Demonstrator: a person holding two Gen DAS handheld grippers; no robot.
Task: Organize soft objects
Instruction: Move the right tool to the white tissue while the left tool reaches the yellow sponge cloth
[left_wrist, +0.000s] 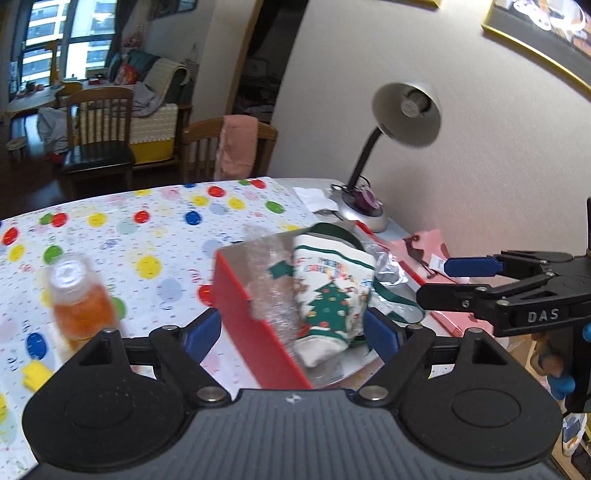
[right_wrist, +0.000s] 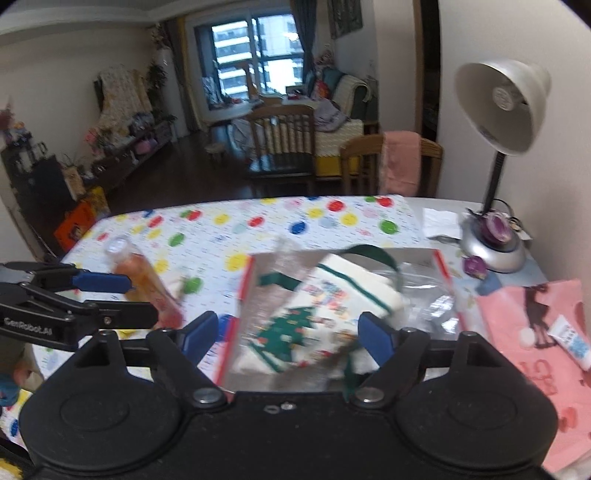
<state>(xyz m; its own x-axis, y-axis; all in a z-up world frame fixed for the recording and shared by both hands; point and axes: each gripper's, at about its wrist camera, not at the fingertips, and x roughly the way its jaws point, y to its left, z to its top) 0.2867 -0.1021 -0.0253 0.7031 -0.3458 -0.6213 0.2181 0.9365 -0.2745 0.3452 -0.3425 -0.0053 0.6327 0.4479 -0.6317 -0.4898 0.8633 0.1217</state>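
Observation:
A white fabric pouch with a green Christmas tree print (left_wrist: 328, 295) lies in a red box with a silver inside (left_wrist: 243, 314), together with crumpled clear bubble wrap (left_wrist: 273, 280). My left gripper (left_wrist: 293, 332) is open, its blue fingers on either side of the box's near end. In the right wrist view the pouch (right_wrist: 314, 314) lies in the same box (right_wrist: 413, 258), and my right gripper (right_wrist: 286, 332) is open just above it. Each gripper shows from the side in the other view: the right gripper (left_wrist: 458, 278) and the left gripper (right_wrist: 129, 299).
A bottle of orange liquid (left_wrist: 79, 299) stands on the dotted tablecloth (left_wrist: 147, 229) to the left of the box. A desk lamp (left_wrist: 402, 122) stands at the back right by the wall. A pink bag (right_wrist: 535, 332) with a small tube (right_wrist: 570, 339) lies on the right. Chairs stand beyond the table.

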